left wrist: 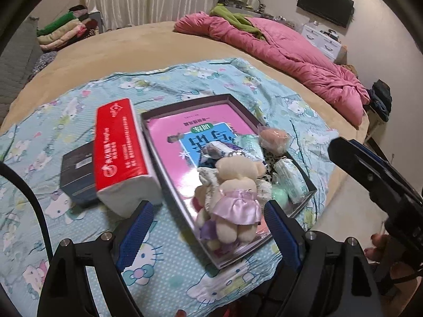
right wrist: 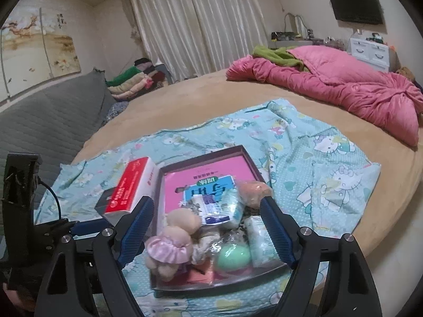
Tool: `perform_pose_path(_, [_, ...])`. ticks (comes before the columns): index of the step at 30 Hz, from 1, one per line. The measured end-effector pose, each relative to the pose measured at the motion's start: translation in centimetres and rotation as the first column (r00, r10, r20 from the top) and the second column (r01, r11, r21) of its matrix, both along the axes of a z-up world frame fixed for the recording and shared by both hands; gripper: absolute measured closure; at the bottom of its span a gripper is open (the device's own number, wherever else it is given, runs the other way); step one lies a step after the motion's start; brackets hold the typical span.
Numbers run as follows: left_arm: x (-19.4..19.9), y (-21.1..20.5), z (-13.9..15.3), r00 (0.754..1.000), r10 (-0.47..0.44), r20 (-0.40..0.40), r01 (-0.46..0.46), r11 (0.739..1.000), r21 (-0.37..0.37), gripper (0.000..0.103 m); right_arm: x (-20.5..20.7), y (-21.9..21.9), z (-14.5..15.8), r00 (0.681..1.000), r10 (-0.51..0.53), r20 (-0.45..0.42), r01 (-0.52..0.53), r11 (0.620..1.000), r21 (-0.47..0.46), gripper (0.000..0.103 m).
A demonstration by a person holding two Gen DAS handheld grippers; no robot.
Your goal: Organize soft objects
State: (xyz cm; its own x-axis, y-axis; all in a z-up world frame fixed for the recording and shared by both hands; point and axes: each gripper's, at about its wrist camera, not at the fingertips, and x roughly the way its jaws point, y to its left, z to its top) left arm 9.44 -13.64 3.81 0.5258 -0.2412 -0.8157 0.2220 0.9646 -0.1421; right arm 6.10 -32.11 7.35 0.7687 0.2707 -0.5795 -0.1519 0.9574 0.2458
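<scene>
A shallow dark box [left wrist: 185, 99] lies on a blue cartoon-cat sheet [left wrist: 66, 111] on the bed, with a pink book [left wrist: 169, 148] flat inside it. At its near end are a cream teddy bear in a pink dress [left wrist: 235, 192], a mint-green ball [right wrist: 232, 257], small wrapped tissue packs [right wrist: 260, 240] and a peach soft toy in clear wrap [right wrist: 255, 189]. My left gripper [left wrist: 208, 207] hangs open just above the bear, its pads clear of it. My right gripper [right wrist: 206, 202] is open over the same pile, touching nothing.
A red tissue pack [left wrist: 121, 148] leans against the box's left side, partly on a small dark box [left wrist: 76, 177]. A pink quilt [left wrist: 285, 55] and a green cloth [left wrist: 232, 17] lie at the far side of the tan bed. Folded clothes [left wrist: 66, 30] are stacked at the back left.
</scene>
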Motion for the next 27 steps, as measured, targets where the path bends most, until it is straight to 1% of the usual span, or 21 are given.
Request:
perform_pose_path(4, [-0.6,0.8,0.6,1.0,0.021,0.007,-0.021,1.0,0.006,0.018,-0.7,0.4,0.4,1.0,0.009,-0.003,-0.009,1.0,0.014,0.019])
perform_pose_path(9, [-1.8,1.9,0.8,0.999,0.044,0.002,-0.044,0.999,0.011,0.018,-2.2,1.2,0.4,1.0,0.019,-0.019,-0.019,1.0,0.01,0.019])
perform_pose_path(14, [-3.1,2.5,0.7,0.998,0.066,-0.002,-0.066,0.997,0.025,0.018,-3.8,2.1,0.4,1.0,0.023,-0.017,-0.023,0.999,-0.023,0.019])
perform_pose_path(22, [-4.8,3.0,1.7,0.996,0.081,0.026,-0.082,0.996,0.04,0.018,-6.3,2.2,0.8,1.0,-0.013,0.019,0.015,0.998,-0.064,0.019])
perform_pose_path(27, [-6.0,2.9,1.7,0.997,0.078,0.024,-0.079,0.996,0.051,0.018,-7.0,2.4,0.5,1.0,-0.017,-0.01,0.016,0.998,-0.066,0.019])
